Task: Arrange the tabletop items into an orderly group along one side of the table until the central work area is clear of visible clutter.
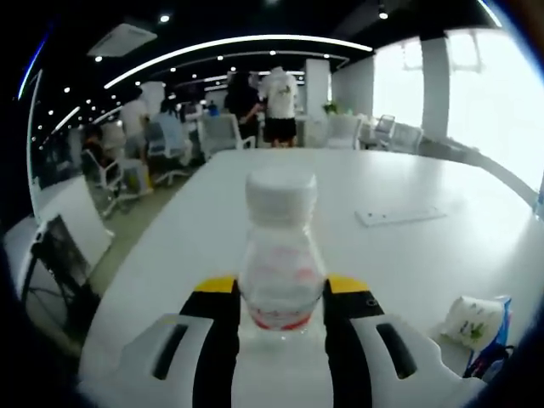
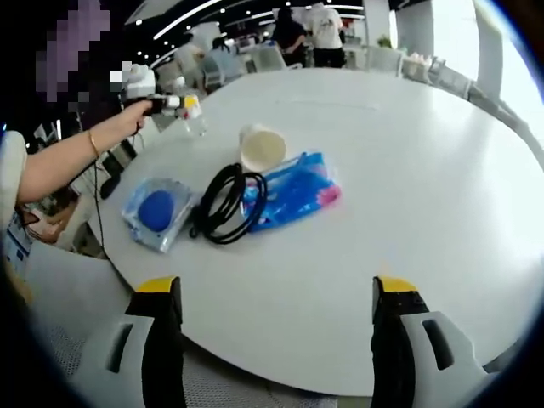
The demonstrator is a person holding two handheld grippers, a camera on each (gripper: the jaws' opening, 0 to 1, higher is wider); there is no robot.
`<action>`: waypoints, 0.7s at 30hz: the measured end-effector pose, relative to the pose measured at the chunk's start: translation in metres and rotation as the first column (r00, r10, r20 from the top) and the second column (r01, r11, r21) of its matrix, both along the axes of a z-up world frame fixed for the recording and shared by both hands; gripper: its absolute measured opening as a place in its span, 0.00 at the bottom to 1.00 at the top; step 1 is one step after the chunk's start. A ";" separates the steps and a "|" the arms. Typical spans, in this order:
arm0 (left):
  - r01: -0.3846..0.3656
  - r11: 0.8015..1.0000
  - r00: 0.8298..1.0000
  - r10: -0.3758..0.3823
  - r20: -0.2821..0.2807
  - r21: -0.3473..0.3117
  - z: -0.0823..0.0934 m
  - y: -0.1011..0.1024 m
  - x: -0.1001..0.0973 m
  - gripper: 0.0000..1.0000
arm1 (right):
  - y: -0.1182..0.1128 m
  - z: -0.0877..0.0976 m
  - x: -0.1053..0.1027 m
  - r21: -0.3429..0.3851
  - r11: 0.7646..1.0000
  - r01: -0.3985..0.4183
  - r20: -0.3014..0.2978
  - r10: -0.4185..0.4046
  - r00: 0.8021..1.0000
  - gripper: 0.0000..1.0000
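Left gripper view: we are seeing the left gripper [image 1: 281, 297] pinching a clear plastic bottle [image 1: 280, 255] with a white cap, its black, yellow-tipped jaws pressing against both sides of the bottle's lower body. The bottle is standing upright above the near part of the white surface [image 1: 408, 255]. To its right, a flat white strip [image 1: 399, 215] is lying on the surface, and further right, at the edge of the view, a crumpled white and green packet [image 1: 473, 321] is resting beside something blue.

Right gripper view: we are looking across the same surface [image 2: 408, 170] from another side. At far left, a person's hand [image 2: 129, 116] is holding the left gripper [image 2: 183, 104], with the bottle [image 2: 195, 120] between its jaws near the surface's far-left edge. Moving right, a clear bag with a blue ball [image 2: 157, 211] is lying near the edge, just beside a coiled black cable [image 2: 228, 204]. A white paper cup [image 2: 262, 147] is standing behind the cable, and a blue plastic packet [image 2: 293, 191] is touching the coil on its right. At the bottom, the right gripper [image 2: 276, 297] is spreading its jaws wide apart, holding nothing.
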State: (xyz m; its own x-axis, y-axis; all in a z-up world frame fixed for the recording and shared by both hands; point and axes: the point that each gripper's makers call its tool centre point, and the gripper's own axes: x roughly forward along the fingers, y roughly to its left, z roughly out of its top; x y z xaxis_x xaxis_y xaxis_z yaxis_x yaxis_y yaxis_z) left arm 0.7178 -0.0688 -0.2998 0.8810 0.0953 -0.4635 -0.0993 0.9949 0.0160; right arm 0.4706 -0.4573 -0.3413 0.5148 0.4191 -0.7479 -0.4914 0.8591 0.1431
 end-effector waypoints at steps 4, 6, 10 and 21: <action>-0.007 1.000 1.000 0.007 -0.003 0.001 0.000 0.000 0.001 0.35 | 0.000 0.000 0.000 0.001 1.000 0.000 -0.001 0.000 1.000 0.91; -0.008 1.000 1.000 0.008 0.002 -0.003 0.000 0.000 0.001 0.36 | 0.000 0.000 0.000 0.001 1.000 0.001 -0.001 -0.001 1.000 0.91; -0.001 1.000 1.000 0.001 0.001 -0.002 0.000 0.000 0.001 0.36 | 0.000 -0.001 -0.001 -0.002 1.000 -0.007 -0.009 0.007 1.000 0.91; -0.036 0.998 0.999 0.037 0.026 -0.053 0.012 0.000 -0.001 0.52 | 0.003 0.002 0.000 0.008 1.000 -0.020 0.006 0.020 1.000 0.94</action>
State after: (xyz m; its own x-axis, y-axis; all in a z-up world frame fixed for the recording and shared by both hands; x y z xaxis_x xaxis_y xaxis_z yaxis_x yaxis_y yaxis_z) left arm 0.7170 -0.0688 -0.2878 0.8897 0.1036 -0.4447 -0.1351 0.9900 -0.0396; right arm 0.4705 -0.4540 -0.3395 0.5104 0.4352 -0.7417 -0.5095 0.8478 0.1468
